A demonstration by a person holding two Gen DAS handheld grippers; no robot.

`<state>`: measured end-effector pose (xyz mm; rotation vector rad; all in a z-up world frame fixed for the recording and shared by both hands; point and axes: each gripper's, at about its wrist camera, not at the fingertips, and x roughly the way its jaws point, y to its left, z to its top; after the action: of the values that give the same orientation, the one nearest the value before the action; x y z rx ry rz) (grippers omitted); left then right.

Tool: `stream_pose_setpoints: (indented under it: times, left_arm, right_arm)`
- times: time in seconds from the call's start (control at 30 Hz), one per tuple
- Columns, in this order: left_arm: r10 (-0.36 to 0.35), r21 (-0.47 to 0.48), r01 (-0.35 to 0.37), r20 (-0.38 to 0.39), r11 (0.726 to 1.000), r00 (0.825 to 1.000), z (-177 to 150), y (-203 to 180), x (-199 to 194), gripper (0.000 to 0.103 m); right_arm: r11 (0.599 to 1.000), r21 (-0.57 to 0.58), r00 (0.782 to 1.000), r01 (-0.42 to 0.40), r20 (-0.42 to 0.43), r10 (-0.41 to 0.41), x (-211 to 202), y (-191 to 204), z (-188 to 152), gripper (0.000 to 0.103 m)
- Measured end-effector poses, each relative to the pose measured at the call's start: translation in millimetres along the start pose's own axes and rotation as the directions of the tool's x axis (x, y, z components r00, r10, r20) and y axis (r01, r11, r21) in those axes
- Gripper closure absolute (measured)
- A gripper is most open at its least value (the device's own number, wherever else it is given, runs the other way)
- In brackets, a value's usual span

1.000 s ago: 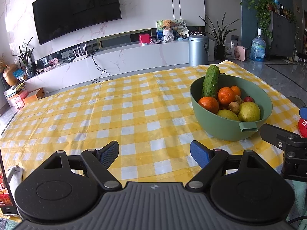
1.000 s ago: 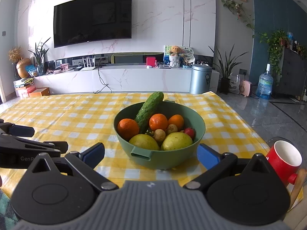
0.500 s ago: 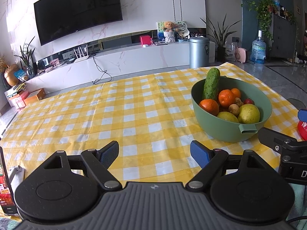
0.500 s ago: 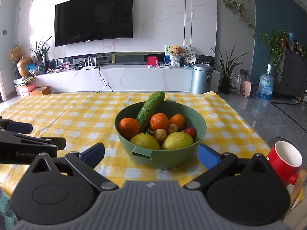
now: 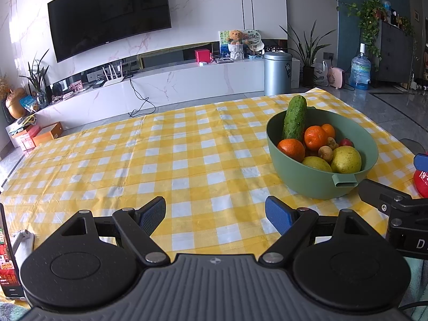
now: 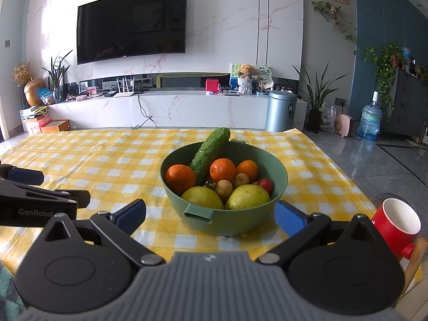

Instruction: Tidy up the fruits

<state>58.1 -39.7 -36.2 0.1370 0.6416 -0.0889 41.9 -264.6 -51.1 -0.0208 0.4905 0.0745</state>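
Holding cucumber [image 6: 210, 154], oranges [image 6: 180, 178], lemons [image 6: 247, 196]: green bowl [image 6: 230, 220].

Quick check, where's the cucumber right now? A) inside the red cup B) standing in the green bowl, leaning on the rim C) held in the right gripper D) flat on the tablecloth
B: the cucumber stands tilted in the green bowl, its top end poking over the far rim, and both grippers are open and empty.
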Motion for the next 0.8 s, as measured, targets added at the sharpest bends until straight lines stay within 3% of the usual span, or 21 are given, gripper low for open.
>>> stream_pose_setpoints:
  times: [0.8]
  left_arm:
    - [0.002, -0.008, -0.002, 0.000, 1.000, 1.000, -0.3, 1.7, -2.1, 0.005]
  right_arm:
    - [1.000, 0.000, 1.000, 0.000, 0.001, 0.000, 0.3, 0.1, -0.2, 0.004]
